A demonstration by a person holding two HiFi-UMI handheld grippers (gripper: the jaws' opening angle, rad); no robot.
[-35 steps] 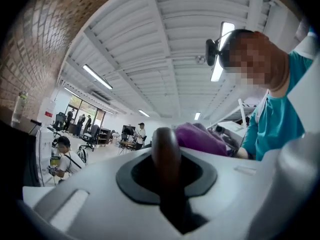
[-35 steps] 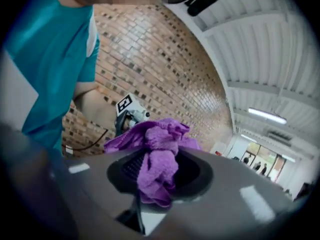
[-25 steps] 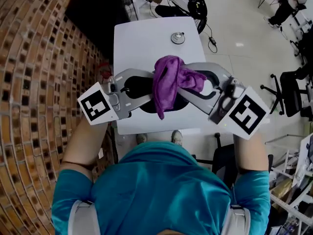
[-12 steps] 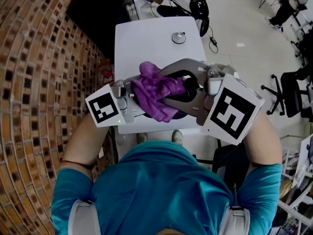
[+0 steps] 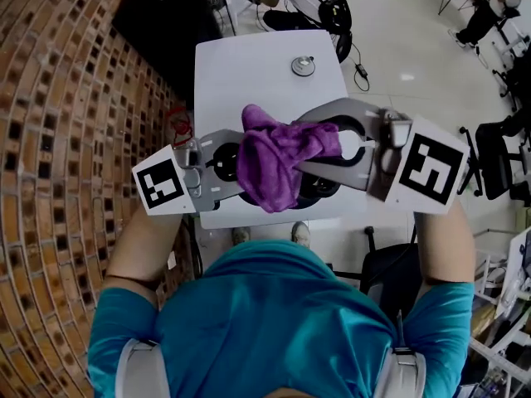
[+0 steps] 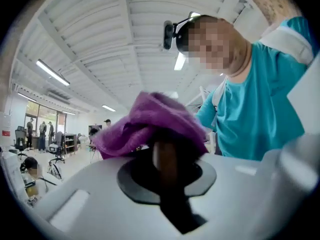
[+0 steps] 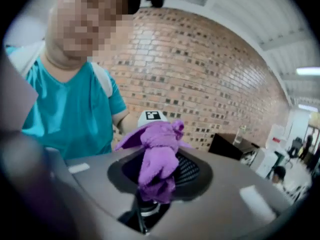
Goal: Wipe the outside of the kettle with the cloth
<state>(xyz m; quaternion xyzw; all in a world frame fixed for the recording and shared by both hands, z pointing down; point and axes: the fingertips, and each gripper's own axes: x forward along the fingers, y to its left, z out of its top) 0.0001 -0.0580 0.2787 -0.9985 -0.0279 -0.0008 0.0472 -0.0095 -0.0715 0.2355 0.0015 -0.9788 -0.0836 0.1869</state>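
In the head view a purple cloth (image 5: 274,160) hangs bunched over a dark kettle (image 5: 319,187), above the near edge of a white table (image 5: 249,73). My right gripper (image 5: 314,146) comes in from the right and is shut on the cloth (image 7: 159,156); its jaws pinch the lower folds. My left gripper (image 5: 239,162) comes in from the left, its tips hidden under the cloth. In the left gripper view a dark upright part of the kettle (image 6: 167,159) sits clamped between the jaws, with the cloth (image 6: 150,121) draped just behind it. Most of the kettle's body is hidden.
A small round metal lid (image 5: 303,65) lies at the far end of the table. A brick wall (image 5: 66,139) runs close along the left. Office chairs (image 5: 498,152) and cables stand on the floor to the right.
The cloth has slid left and lower across the kettle with the right gripper. That gripper swung up close to the camera, then settled back right. The left gripper shifted slightly.
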